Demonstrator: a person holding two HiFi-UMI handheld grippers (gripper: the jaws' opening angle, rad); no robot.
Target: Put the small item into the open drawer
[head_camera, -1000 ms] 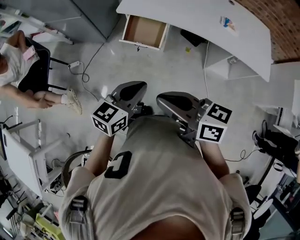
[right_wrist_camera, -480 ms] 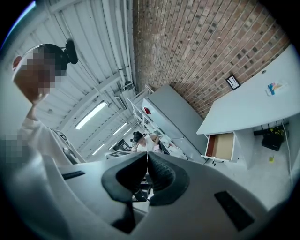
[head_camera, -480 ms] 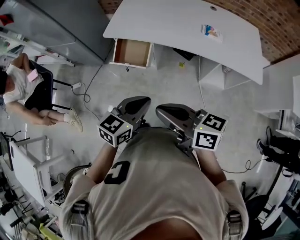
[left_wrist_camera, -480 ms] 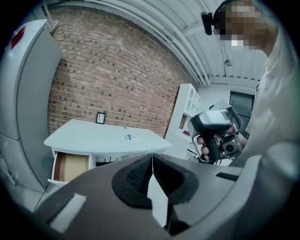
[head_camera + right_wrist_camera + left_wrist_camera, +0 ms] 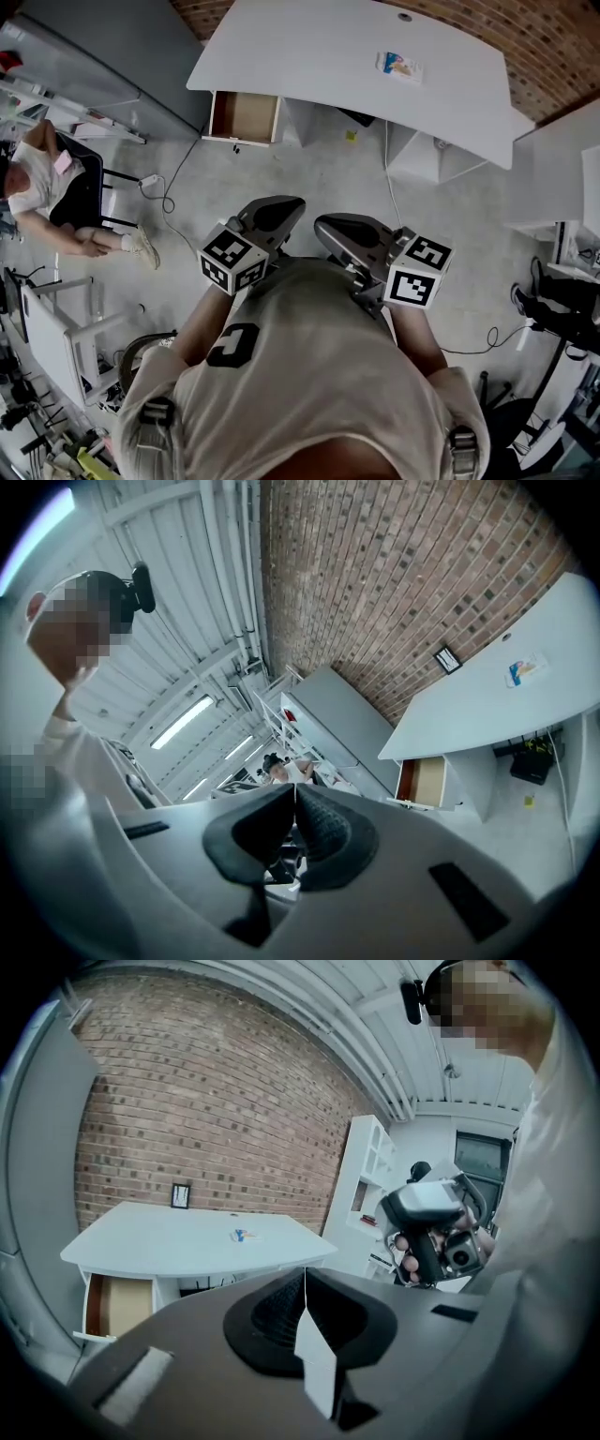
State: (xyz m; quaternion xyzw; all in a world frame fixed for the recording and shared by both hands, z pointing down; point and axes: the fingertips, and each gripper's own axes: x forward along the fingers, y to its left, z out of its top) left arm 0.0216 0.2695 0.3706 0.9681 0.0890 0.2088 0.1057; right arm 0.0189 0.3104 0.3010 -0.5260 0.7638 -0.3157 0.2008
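Observation:
A small colourful item [image 5: 398, 64] lies on the white desk [image 5: 309, 56] at the top of the head view. Under the desk's left end a wood-lined drawer [image 5: 244, 116] stands pulled out. Both grippers are held close to the person's chest, far from the desk. My left gripper [image 5: 289, 204] is shut with nothing in it; its pads meet in the left gripper view [image 5: 305, 1277]. My right gripper [image 5: 321, 223] is shut and empty too [image 5: 295, 794]. The drawer [image 5: 117, 1305] [image 5: 422, 780] and the item [image 5: 242, 1235] [image 5: 525, 667] show in both gripper views.
A person sits on a chair [image 5: 66, 183] at the left. A cable [image 5: 173, 178] trails over the concrete floor towards the drawer. A grey cabinet [image 5: 112, 47] stands left of the desk, white shelving [image 5: 562, 187] at the right, and a white frame [image 5: 56, 319] at lower left.
The desk and drawer have slid down and left in the head view, so more of the desk top and the brick wall shows. Both grippers stay shut by the chest.

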